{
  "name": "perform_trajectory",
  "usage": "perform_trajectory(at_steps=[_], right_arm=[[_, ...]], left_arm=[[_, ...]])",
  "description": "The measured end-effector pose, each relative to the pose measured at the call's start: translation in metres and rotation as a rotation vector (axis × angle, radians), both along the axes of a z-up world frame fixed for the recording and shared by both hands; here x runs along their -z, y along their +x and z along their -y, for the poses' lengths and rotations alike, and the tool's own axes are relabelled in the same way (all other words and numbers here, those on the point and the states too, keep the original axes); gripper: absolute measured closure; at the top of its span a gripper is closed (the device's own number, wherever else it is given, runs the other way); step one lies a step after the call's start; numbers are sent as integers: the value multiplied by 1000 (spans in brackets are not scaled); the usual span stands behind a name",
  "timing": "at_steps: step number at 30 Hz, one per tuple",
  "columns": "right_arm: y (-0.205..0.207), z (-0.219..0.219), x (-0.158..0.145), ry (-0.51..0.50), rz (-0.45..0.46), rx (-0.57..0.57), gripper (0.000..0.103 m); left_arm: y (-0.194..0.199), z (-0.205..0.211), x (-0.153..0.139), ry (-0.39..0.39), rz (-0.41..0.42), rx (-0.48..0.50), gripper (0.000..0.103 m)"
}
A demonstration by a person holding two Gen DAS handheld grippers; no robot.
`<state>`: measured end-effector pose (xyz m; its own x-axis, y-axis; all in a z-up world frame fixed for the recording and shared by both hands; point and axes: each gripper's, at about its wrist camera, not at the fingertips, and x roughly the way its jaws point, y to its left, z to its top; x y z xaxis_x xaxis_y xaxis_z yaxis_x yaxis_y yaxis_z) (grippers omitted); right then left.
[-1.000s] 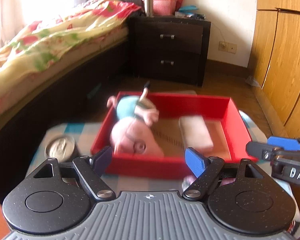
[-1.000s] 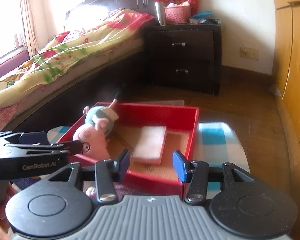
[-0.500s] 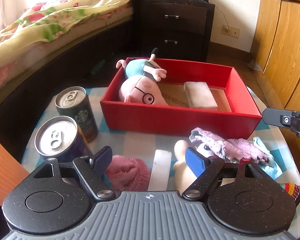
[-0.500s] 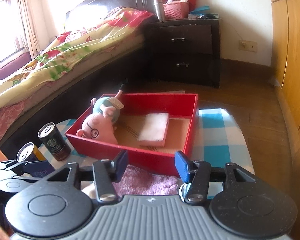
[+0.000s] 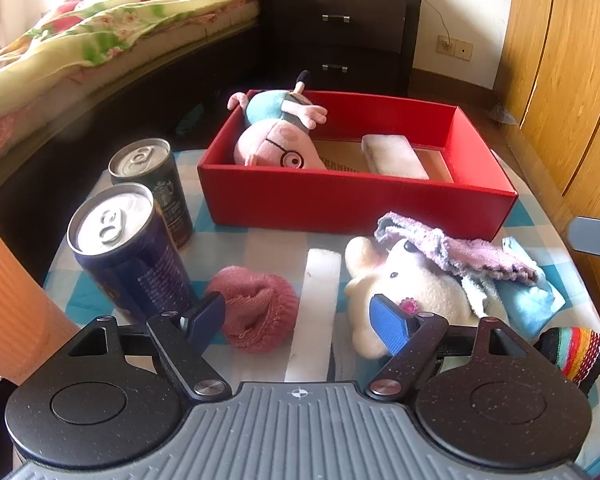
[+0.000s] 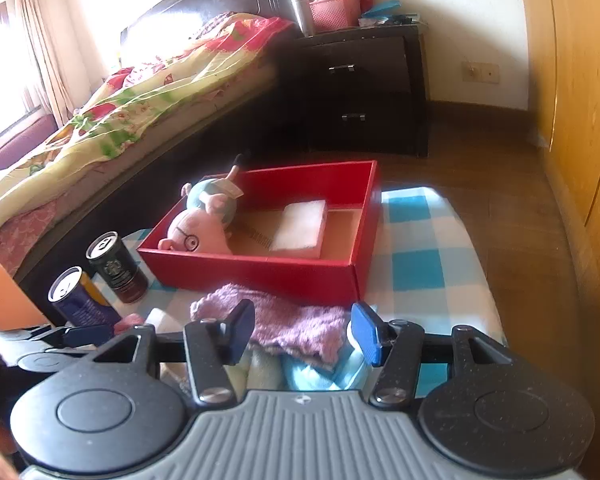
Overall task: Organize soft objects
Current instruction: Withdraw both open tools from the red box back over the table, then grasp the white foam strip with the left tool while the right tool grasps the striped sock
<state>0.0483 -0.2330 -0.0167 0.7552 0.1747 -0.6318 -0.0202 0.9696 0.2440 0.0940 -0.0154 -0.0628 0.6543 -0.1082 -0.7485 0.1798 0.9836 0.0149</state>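
A red box (image 5: 356, 204) holds a pink pig plush (image 5: 276, 148) and a white sponge block (image 5: 392, 156). In front of it on the checked cloth lie a pink knitted ball (image 5: 256, 304), a white foam strip (image 5: 316, 304), a white plush toy (image 5: 412, 284) under a purple knitted cloth (image 5: 460, 252), a blue cloth (image 5: 528, 300) and a striped sock (image 5: 576, 352). My left gripper (image 5: 296, 322) is open over the ball and strip. My right gripper (image 6: 303, 332) is open above the purple cloth (image 6: 292, 320), pads not touching it.
Two drink cans (image 5: 124, 248) (image 5: 156, 184) stand at the table's left, close to my left finger. An orange object (image 5: 8, 300) rises at the left edge. A bed (image 6: 120, 100), a dark nightstand (image 6: 364, 88) and wooden wardrobe doors (image 5: 560, 80) surround the table.
Both grippers have drawn back from the red box toward the near side of the table, bringing the cans and loose soft things into view. The right jaws have widened a little.
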Motion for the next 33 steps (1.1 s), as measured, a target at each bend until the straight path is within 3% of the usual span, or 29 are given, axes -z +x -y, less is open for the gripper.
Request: perform_trajectory(at_steps=[3,5,9,12,14,17,24,33], right_arm=[[-8,0,-1,6,0,-7,71],[-12,1,0,13,-2,-12,68],[-13,4,1,9,-8,-10,68],[-12,7,-1,13,-10,-2,68],[-11,10,0,8,-21,-1,68],[-10,22,6,3,-65,30,67],[-23,53,25,-30,-157,96,50],[-23,37,56,-110,-259,13,47]], left_arm=[[2,-4,5,-4,-20,-18,31],[2,-9,8,-18,-44,-32,44],[0,-14,17,-31,-96,-46,52],[0,-10,22,-5,-102,-46,62],[-1,-7,22,-7,-105,-35,75],[-1,-6,19,-21,-114,-19,81],[-10,-10,5,-75,-110,-11,84],[-25,-8,-13,-117,-70,27,84]])
